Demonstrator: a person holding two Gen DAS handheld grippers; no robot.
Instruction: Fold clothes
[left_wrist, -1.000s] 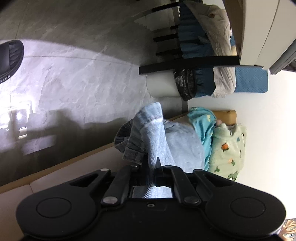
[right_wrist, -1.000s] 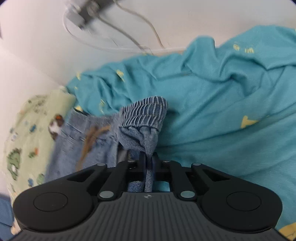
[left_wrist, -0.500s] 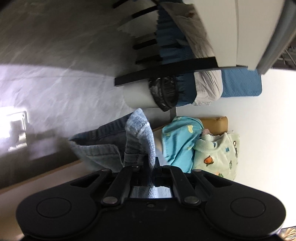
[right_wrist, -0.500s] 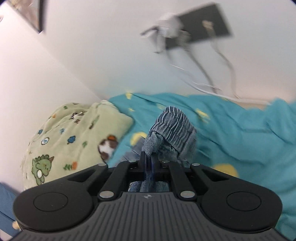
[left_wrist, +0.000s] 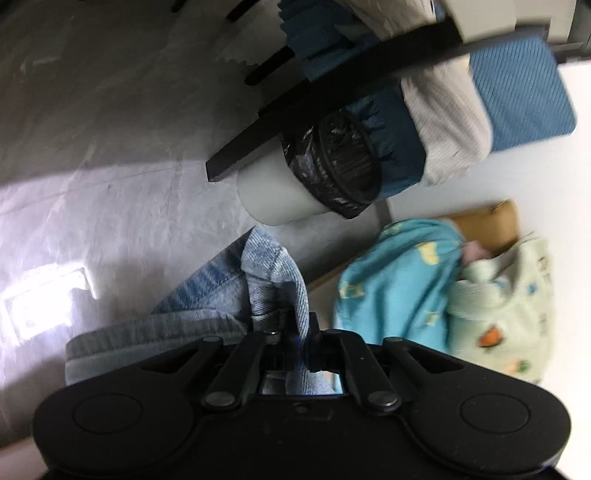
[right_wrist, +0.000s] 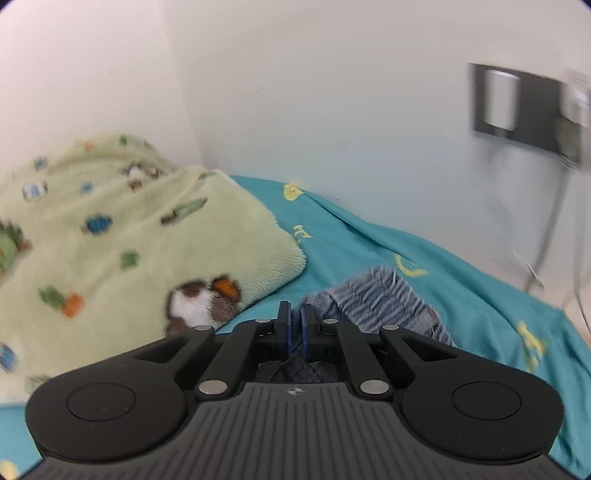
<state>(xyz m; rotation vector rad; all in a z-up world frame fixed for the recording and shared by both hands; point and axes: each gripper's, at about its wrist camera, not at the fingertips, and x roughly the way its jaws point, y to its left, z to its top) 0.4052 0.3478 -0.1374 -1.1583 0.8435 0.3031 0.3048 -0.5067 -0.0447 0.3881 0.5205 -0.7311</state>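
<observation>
The jeans (left_wrist: 258, 291) hang pinched in the left gripper (left_wrist: 299, 332), its jaws closed on a denim fold; the right gripper (right_wrist: 294, 328), nearly closed, grips their ribbed waistband (right_wrist: 380, 299). Only the left view shows the bin (left_wrist: 317, 177); the right shows a green blanket (right_wrist: 122, 251) on a teal sheet (right_wrist: 369, 236).

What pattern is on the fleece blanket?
Pale green blanket with small cartoon animal and dinosaur prints, clearest in the right wrist view.

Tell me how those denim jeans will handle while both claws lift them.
Likely floppy: the denim jeans bunch and droop from the left claw. Probably heavier than thin cloth, given thick seams. The elastic waistband gathered at the right claw may stretch or slip.
</observation>
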